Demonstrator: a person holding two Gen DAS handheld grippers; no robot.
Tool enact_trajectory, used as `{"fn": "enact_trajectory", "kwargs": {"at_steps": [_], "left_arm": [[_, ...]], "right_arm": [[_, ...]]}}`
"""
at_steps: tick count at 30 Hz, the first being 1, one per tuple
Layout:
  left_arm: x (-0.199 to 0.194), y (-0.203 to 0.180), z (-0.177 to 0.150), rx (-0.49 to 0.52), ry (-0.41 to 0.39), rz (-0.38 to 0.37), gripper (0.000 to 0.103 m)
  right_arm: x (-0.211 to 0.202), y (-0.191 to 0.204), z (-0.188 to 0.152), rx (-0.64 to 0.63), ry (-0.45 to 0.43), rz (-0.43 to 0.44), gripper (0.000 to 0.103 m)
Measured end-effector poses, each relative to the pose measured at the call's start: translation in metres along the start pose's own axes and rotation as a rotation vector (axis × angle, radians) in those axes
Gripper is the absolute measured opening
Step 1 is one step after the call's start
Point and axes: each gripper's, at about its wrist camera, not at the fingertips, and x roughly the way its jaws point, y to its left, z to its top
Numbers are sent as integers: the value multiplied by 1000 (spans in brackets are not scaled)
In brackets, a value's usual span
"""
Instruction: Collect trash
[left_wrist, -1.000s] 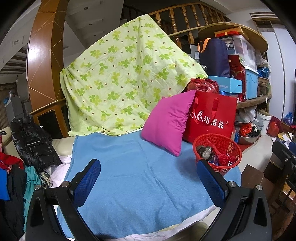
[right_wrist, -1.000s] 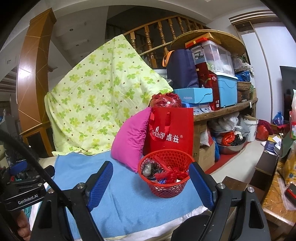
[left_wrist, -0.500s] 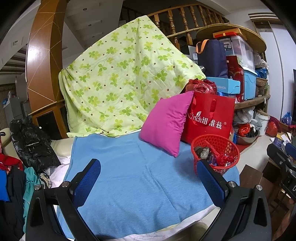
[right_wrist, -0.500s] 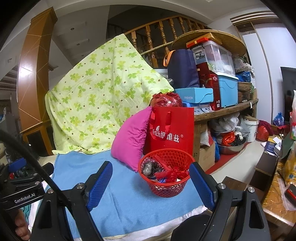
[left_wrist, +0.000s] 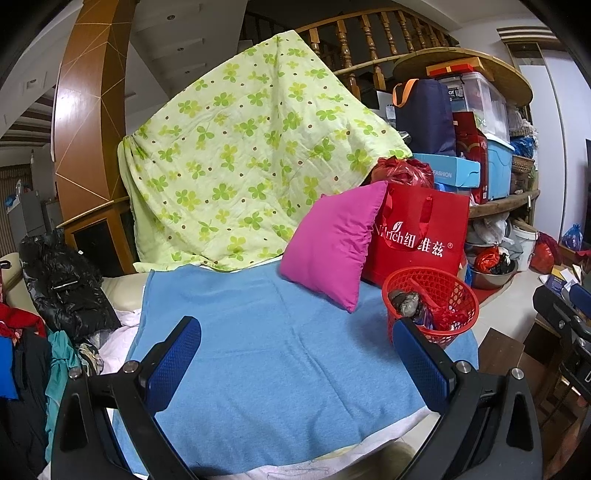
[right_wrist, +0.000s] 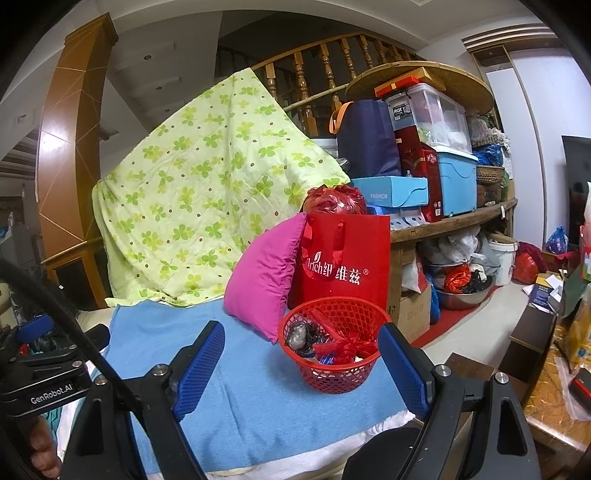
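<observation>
Blue towel (left_wrist: 295, 350) spreads under both my tongs, covering the bed-like surface. My left tongs (left_wrist: 295, 363) are spread wide with nothing between them, and my right tongs (right_wrist: 301, 369) gape just as empty. Ahead of the right tongs sits the red basket (right_wrist: 334, 373) on the towel's right end, with trash (right_wrist: 332, 345) lying inside it. Behind the basket leans a pink pillow (right_wrist: 264, 284) against a red bag (right_wrist: 347, 266), and farther back a green quilt (left_wrist: 240, 162) hangs.
</observation>
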Motion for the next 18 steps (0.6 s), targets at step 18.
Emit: {"fn": "enact_trajectory", "kwargs": {"at_steps": [18], "left_arm": [[4, -3, -7, 2, 11, -8, 103]], "right_arm": [[0, 3, 0, -1, 1, -1, 87]]}}
